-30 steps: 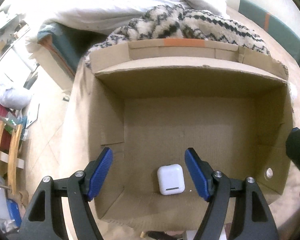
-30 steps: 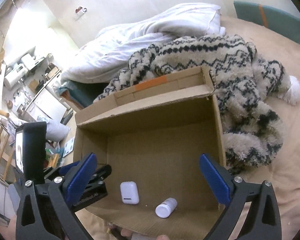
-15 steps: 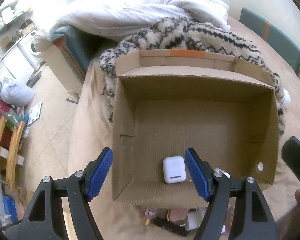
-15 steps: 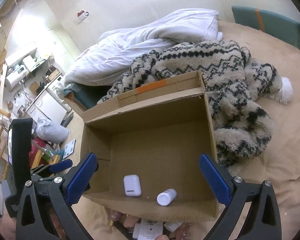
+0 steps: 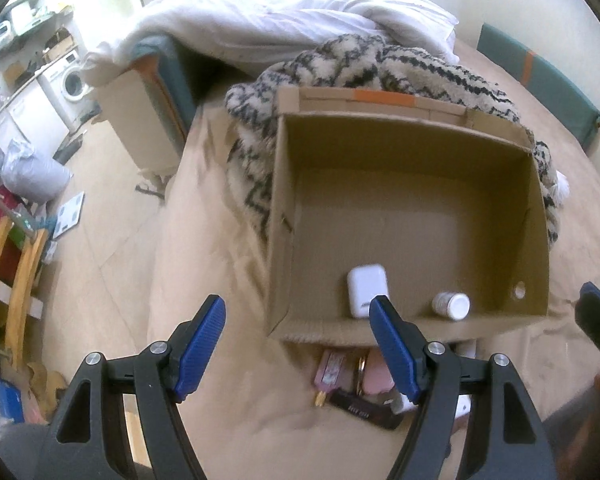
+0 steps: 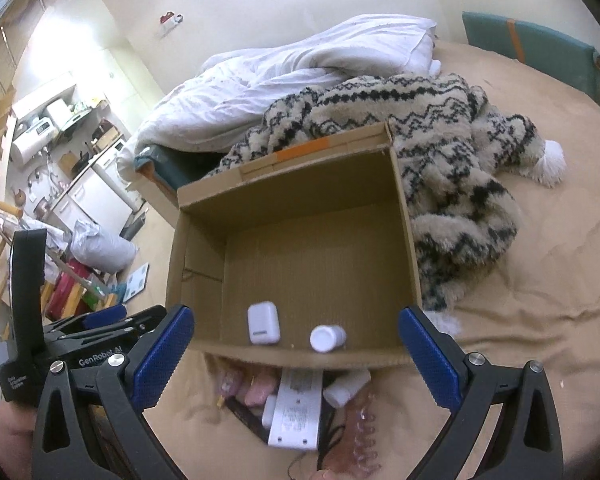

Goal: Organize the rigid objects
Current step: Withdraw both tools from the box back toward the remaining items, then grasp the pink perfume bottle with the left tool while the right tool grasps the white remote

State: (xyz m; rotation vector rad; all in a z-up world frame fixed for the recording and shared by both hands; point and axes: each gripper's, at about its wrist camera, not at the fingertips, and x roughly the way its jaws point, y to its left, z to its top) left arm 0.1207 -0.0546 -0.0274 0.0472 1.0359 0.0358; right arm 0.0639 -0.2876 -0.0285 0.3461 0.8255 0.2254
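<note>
Partly hidden behind the box (image 6: 296, 354) wall: a pile (image 6: 296, 404) of small items. Cut off at frame bottom: a hair clip (image 6: 354, 446).

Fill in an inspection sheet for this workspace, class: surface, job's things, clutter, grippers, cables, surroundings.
Surface: tan bedsheet, wrinkled.
Job's things: cardboard box open, holding a white earbud case and a small white bottle; a pile of unsorted items lies outside its near wall.
Clutter: patterned fleece blanket against the box; white duvet behind.
Grippers: left gripper and right gripper open, empty.
Cables: thin dark cord by the pile.
Surroundings: washing machine, floor litter.
</note>
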